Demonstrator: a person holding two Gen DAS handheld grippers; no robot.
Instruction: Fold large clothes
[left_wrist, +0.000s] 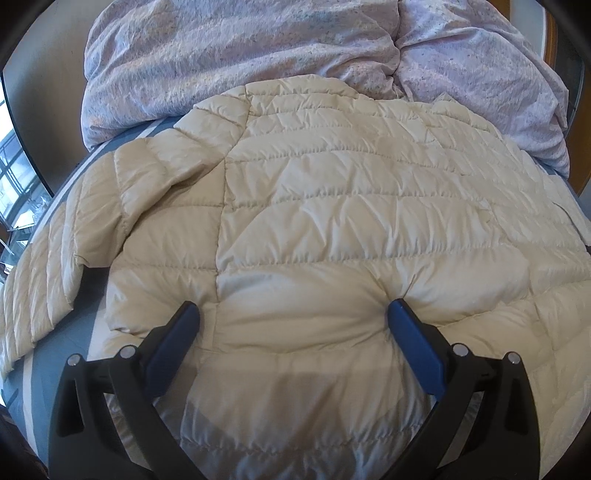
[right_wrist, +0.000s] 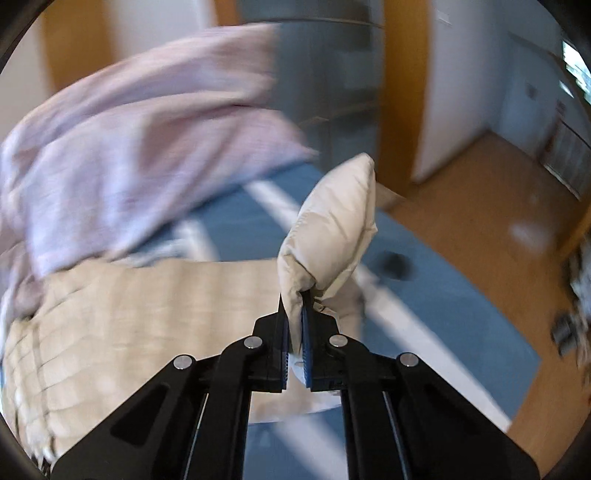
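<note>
1. A big, puffy cream jacket (left_wrist: 332, 206) lies spread out flat on a bed. It fills the middle of the left wrist view.
2. The bed has a blue sheet with white stripes (left_wrist: 51, 373). You can see a bit of it at the lower left of that view, beside the jacket.
3. A crumpled pale purple blanket (left_wrist: 229, 55) sits across the top of the frame. The top edge of the jacket touches it.
4. One sleeve (left_wrist: 48, 266) of the jacket lies at the left side of the frame, stretched down toward the lower left.
5. The left gripper (left_wrist: 293, 317) is at the bottom middle of the frame. Its jaws are wide apart. Both blue fingers press down into the puffy cloth near the bottom edge of the jacket, and the cloth bulges up between them.
6. In the right wrist view, the right gripper (right_wrist: 295, 314) is in the lower middle of the frame. Its jaws are pinched tight on a puffy cream piece of the jacket (right_wrist: 332, 229). That piece sticks up above the fingertips.
7. The rest of the jacket lies flat at the lower left of this view. It looks blurry.
8. The purple blanket (right_wrist: 129, 140) is at the upper left, also blurry.
9. The blue striped sheet (right_wrist: 424, 302) runs across the middle and lower right.
10. A brown wooden floor (right_wrist: 480, 206) shows at the right side of the frame.
</note>
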